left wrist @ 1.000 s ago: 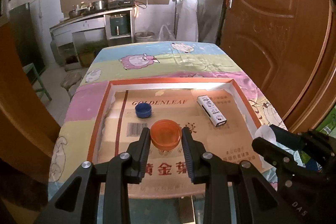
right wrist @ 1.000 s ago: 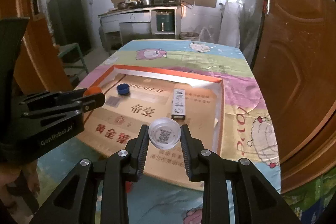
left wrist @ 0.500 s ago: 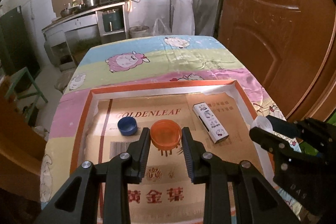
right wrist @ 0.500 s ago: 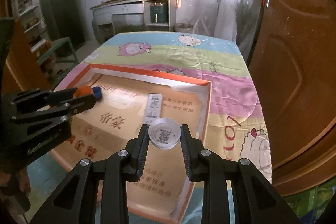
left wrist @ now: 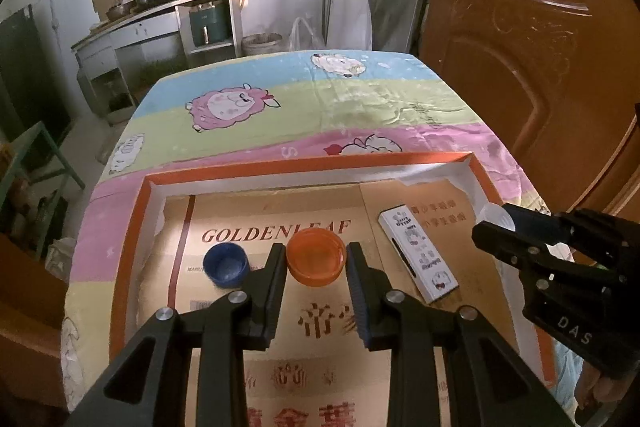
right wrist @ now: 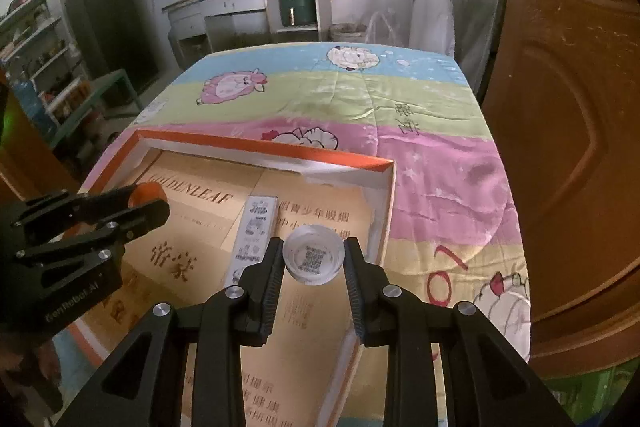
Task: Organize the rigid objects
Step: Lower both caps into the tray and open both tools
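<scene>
My left gripper [left wrist: 316,259] is shut on an orange lid [left wrist: 316,257] and holds it above the orange-rimmed cardboard tray [left wrist: 312,163]. A blue cap [left wrist: 225,265] lies in the tray just left of it. A white printed box [left wrist: 418,255] lies in the tray to the right. My right gripper [right wrist: 314,259] is shut on a clear lid with a QR code [right wrist: 314,257], over the tray's right part, beside the white box [right wrist: 254,231]. Each gripper shows in the other's view: the right one [left wrist: 496,223], the left one [right wrist: 150,203].
The tray rests on a table under a pastel sheep-print cloth [left wrist: 340,99]. A brown wooden door [left wrist: 540,47] stands close on the right. A kitchen counter [left wrist: 168,11] with pots is at the back. A green stool [left wrist: 36,163] stands left of the table.
Both grippers have moved forward over the tray with their lids still held. The blue cap and white box now lie closer beside the fingers.
</scene>
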Demonstrator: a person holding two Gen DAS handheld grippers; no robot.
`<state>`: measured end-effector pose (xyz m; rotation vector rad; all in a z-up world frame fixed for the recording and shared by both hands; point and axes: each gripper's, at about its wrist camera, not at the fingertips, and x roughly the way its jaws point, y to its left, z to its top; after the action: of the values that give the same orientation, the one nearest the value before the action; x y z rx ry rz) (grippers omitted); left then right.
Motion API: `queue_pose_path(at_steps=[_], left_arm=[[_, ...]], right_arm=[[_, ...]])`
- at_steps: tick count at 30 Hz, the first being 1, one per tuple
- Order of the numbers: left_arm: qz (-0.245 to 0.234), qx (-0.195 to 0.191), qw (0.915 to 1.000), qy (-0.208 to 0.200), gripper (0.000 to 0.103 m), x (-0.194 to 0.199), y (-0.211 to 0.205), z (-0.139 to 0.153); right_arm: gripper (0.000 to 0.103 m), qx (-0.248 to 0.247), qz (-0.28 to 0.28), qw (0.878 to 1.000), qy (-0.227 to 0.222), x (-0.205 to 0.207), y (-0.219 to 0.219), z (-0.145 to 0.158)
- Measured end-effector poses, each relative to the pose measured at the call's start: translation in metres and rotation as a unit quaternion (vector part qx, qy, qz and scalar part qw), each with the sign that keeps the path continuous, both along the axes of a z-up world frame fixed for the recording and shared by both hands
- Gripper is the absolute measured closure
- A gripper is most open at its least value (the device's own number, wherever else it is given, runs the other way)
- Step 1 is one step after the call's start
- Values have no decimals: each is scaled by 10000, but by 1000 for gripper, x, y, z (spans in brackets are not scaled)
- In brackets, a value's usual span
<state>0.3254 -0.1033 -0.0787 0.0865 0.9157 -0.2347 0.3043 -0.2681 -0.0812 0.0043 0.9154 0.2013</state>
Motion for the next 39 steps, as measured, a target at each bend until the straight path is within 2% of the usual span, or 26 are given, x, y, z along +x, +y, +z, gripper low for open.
queue_pose_path(at_steps=[20,28,39], left_arm=[[-26,-20,9993,371,72,34,-5,-22],[-57,29,9988,488,72,35,-6,-31],[-89,-158,9987,467,72,35,-2,-30]], right_arm=[[73,-158,60,9993,343,46,7,-20],[72,-267,107,9985,466,49,11,-27],[72,-322,162,9981,497,51,13,-29]])
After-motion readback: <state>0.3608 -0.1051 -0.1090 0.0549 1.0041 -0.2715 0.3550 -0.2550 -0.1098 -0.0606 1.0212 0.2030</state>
